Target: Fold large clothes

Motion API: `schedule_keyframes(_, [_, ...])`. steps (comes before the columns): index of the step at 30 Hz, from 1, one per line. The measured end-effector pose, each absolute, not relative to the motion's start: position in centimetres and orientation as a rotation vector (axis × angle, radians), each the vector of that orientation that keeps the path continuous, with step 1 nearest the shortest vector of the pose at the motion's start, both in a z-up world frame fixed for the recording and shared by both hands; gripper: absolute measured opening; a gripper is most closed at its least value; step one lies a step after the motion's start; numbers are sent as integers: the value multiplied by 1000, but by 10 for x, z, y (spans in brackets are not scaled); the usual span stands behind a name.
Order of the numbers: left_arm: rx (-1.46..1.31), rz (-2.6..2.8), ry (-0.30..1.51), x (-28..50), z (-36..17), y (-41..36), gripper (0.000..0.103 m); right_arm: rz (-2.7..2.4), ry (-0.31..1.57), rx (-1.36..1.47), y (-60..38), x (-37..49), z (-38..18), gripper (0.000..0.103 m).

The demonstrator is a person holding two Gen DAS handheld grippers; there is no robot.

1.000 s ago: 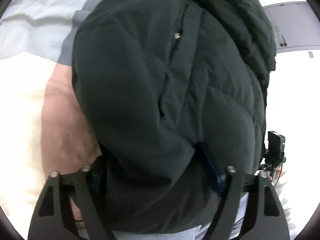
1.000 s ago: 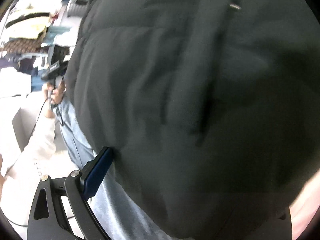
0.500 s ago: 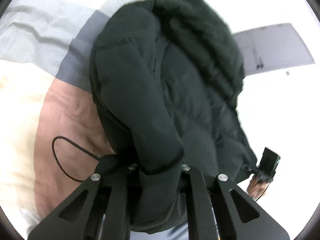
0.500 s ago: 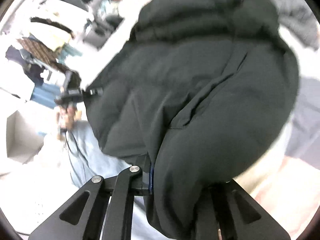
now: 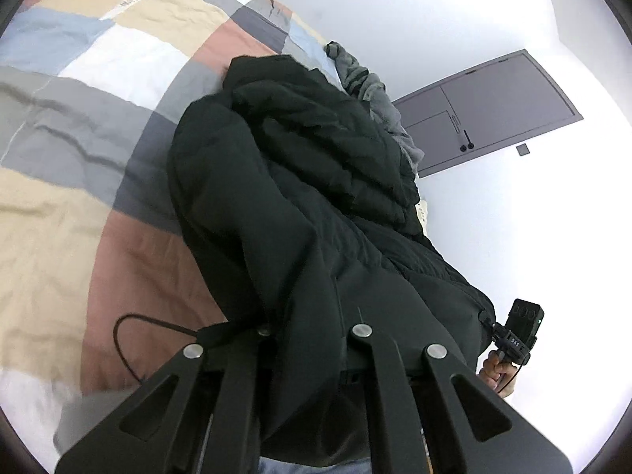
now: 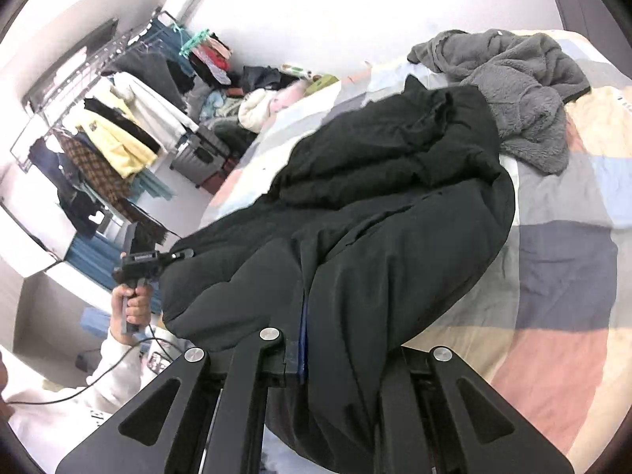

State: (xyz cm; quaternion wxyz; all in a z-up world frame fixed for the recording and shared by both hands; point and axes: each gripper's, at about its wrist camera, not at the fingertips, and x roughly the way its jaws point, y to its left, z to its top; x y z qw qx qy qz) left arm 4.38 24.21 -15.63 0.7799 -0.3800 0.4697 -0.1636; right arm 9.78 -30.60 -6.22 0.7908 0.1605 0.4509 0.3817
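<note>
Step in hand, as I judge it: the lift that opens a fold, with the near end of the black jacket (image 5: 316, 197) raised off the bed (image 5: 98, 91) while its far end rests on the patchwork cover.

Left gripper (image 5: 308, 335): I see its jaws closed down on a thick fold of jacket cloth, which fills the gap between the fingers and spills over them toward the camera. Right gripper (image 6: 339, 339): its jaws are likewise clamped on the jacket's edge, with the cloth draped over the right-hand finger and a blue pad showing beside the pinch. Both sets of jaws have just been closing, and the jacket is between them in each view.

Position of the jacket: it runs from both grips away toward the far end of the bed, where its bunched upper part lies just beside a grey fleece garment (image 6: 525, 91), apparently touching it. It lies nearer the bed's clothes-rack (image 6: 98, 126) side than its middle.

Next move, in my judgement: I must carry the held end over toward the far end, keep both grips level so the padded cloth folds evenly, and stop short of the fleece.
</note>
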Motion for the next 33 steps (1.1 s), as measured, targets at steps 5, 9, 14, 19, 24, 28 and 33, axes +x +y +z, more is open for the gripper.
schedule_keyframes(5, [-787,-334,988,0,-137,239,7,825,928,379,-316,57,-50,7])
schedule_keyframes(9, [-762,-322,976,-31,-123,235,7,812,916,413,-326,19,-42,7])
schedule_keyframes(14, [-753,-318,992,-55,-115,234,7,783,896,466,-342,-10,-34,7])
schedule_keyframes(19, [-750,-315,1009,-48,-115,238,7,762,886,482,-345,-10,-28,7])
schedule_keyframes(24, [-754,-311,1027,-31,-109,243,8,730,896,541,-350,13,-33,7])
schedule_keyframes(28, [-715,-295,1053,-13,-99,241,9,682,913,589,-359,38,-38,7])
schedule_keyframes(33, [-625,-262,1049,12,-78,235,11,664,898,630,-371,59,-40,7])
